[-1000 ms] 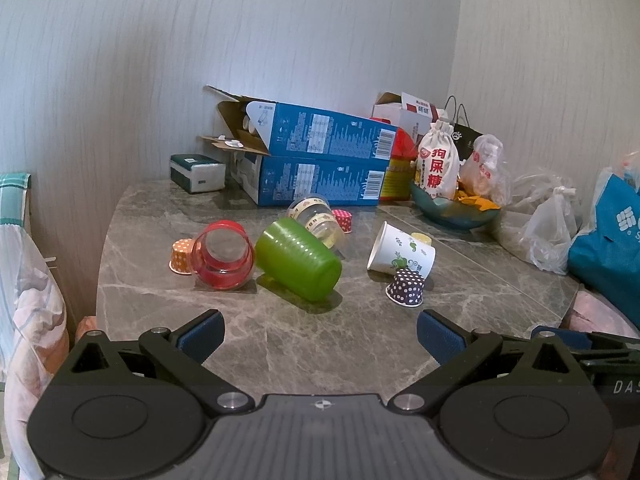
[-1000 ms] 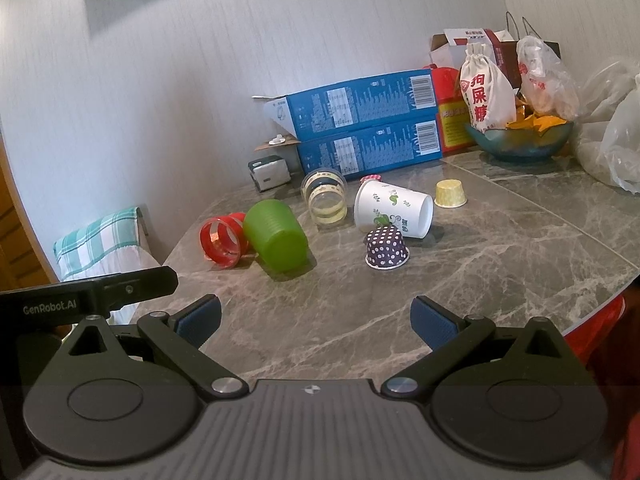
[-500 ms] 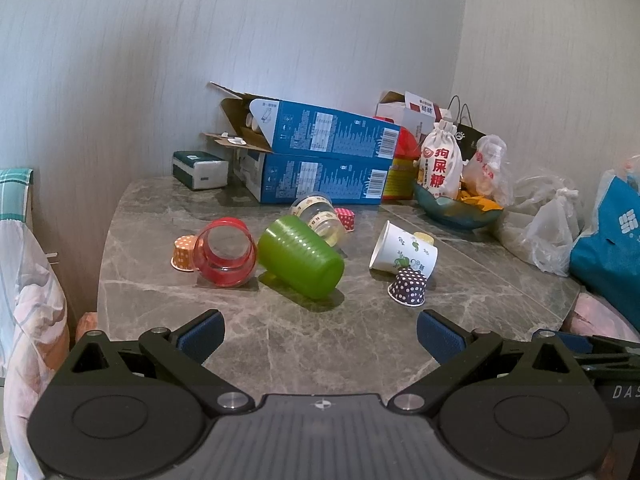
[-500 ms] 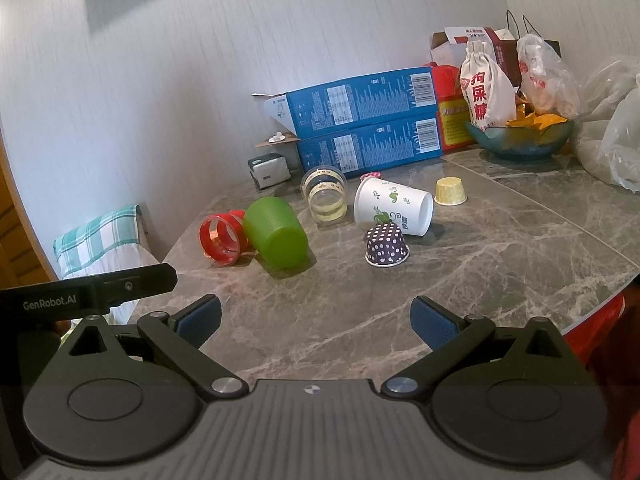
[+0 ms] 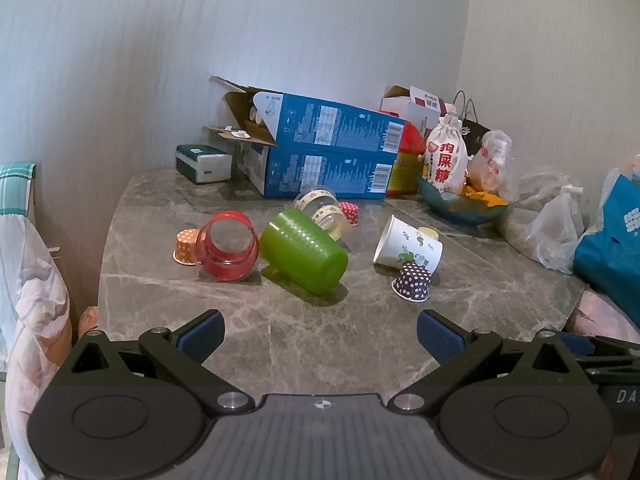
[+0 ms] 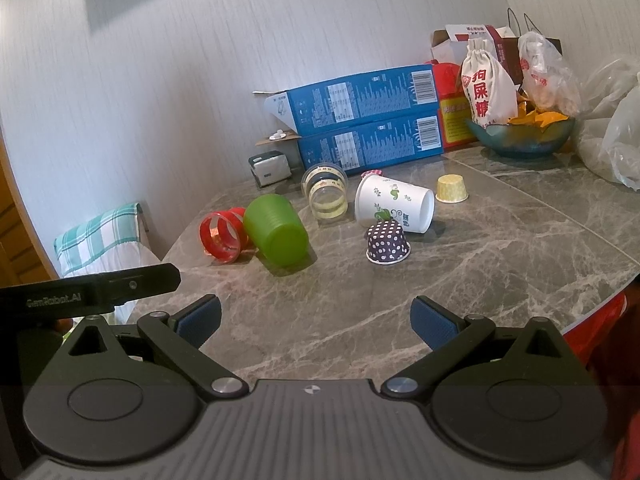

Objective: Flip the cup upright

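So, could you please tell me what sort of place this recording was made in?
Probably a home dining corner: a grey marble-patterned table against wallpapered walls, cluttered with blue cardboard cartons, a teal glass bowl of snacks and tipped cups such as a green ribbed plastic cup.

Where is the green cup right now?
The green cup lies on its side mid-table in both views, between the red cup on its left and the clear cup behind it.

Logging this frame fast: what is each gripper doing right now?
Left gripper: open, holding nothing.
Right gripper: open, holding nothing.
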Available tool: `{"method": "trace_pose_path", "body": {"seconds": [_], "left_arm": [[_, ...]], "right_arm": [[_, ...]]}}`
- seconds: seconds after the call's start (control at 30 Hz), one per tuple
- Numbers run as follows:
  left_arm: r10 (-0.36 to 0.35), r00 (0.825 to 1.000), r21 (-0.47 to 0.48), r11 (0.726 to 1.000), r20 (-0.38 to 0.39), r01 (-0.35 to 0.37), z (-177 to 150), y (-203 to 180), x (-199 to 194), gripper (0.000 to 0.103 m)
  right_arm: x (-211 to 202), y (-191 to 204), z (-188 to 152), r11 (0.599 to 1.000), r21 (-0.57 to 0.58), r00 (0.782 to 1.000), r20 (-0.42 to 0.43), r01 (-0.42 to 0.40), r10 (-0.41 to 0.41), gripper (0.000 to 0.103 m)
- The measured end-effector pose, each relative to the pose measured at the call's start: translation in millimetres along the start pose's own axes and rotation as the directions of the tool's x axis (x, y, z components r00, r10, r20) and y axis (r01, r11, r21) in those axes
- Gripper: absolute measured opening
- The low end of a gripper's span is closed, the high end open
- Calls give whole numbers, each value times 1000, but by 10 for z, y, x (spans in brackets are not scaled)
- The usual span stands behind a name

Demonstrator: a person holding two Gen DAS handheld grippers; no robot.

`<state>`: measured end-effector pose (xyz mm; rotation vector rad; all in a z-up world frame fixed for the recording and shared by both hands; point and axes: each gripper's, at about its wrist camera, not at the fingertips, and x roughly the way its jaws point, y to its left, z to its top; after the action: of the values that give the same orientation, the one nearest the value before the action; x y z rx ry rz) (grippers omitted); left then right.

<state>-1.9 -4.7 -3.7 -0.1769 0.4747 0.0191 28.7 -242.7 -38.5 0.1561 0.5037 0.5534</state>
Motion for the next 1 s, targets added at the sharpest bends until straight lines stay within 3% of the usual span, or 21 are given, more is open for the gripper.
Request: {"method": "trace_pose_path", "body": {"seconds": [0.27, 0.4, 0.5, 0.57, 0.63, 0.8, 1.0], "left_arm": [[28, 999, -12, 1000, -37, -29, 59, -61, 100, 103], [44, 994, -60, 997, -103, -51, 165, -85, 263, 103], [18, 990, -127, 991, -137, -35, 322, -75, 406, 103], [41, 985, -146, 987, -165, -65, 461, -92, 541, 103], [68, 973, -183, 977, -220, -110, 613, -102, 730, 103], [24, 927, -280, 950, -374, -137, 878, -157, 1283, 102], [49, 864, -301, 926, -501, -228, 954, -230, 1765, 94]], "right_arm": [[-34, -78, -13, 1000, 19, 1000, 10, -13, 13, 102], [-74, -170, -18, 999, 37, 1000, 16, -18, 17, 102], [-126, -269, -35, 998, 55, 999, 25, -22, 20, 102], [-158, -348, -51, 997, 72, 999, 31, -28, 26, 102], [-176, -424, -62, 996, 89, 999, 32, -28, 25, 102], [-231, -609, -70, 992, 121, 999, 38, -38, 34, 102], [-296, -794, -86, 985, 155, 997, 55, -69, 61, 102]]}}
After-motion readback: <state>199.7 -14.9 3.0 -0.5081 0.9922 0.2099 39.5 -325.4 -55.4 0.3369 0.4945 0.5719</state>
